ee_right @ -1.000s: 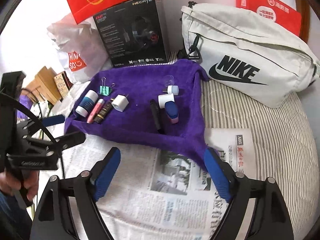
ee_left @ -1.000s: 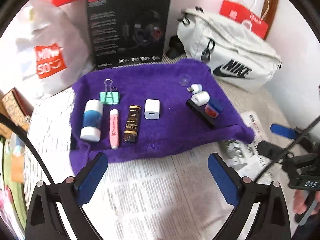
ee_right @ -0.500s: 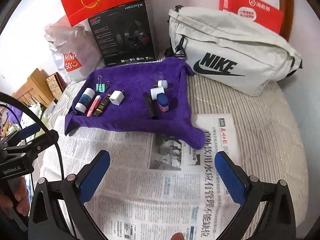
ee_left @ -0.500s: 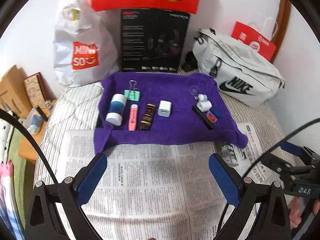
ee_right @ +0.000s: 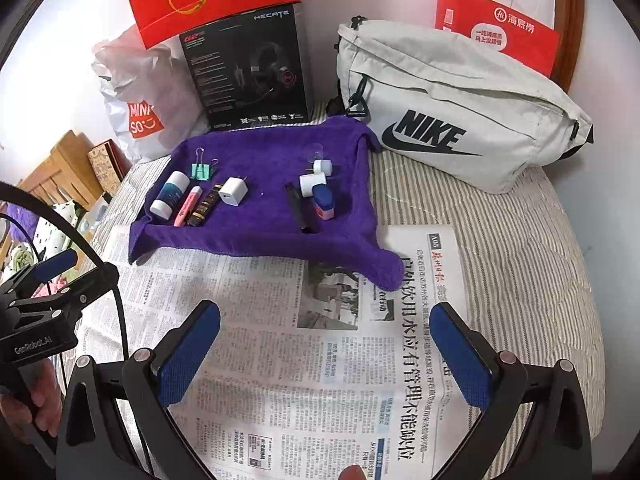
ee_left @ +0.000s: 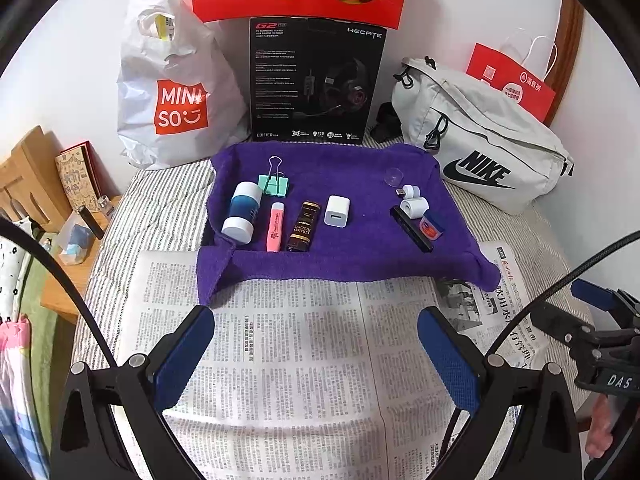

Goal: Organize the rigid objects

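Purple cloth [ee_left: 352,248] lies on the striped bed [ee_left: 160,208], near edge over a newspaper [ee_left: 300,360]. L to R on the cloth: white/blue tube [ee_left: 243,213], long axis running front-back, far end tipped slightly right; mint binder clip [ee_left: 274,182] behind it, wire handles pointing away; pink tube [ee_left: 275,226] and dark brown tube [ee_left: 304,226] side by side, both lengthwise front-back; white charger cube [ee_left: 337,210], port facing up. Gap, then the R cluster: clear small dome [ee_left: 394,177], hard to make out; two white adapters [ee_left: 412,200]; black stick [ee_left: 411,229] angled diagonally, near end to the right; blue/pink eraser [ee_left: 433,227] touching it. Left gripper [ee_left: 316,360] w/ jaws wide apart, nothing between, over newspaper. Right gripper [ee_right: 326,356] jaws have just been opening, now at widest, empty. Gripper bodies cut off by frame bottom
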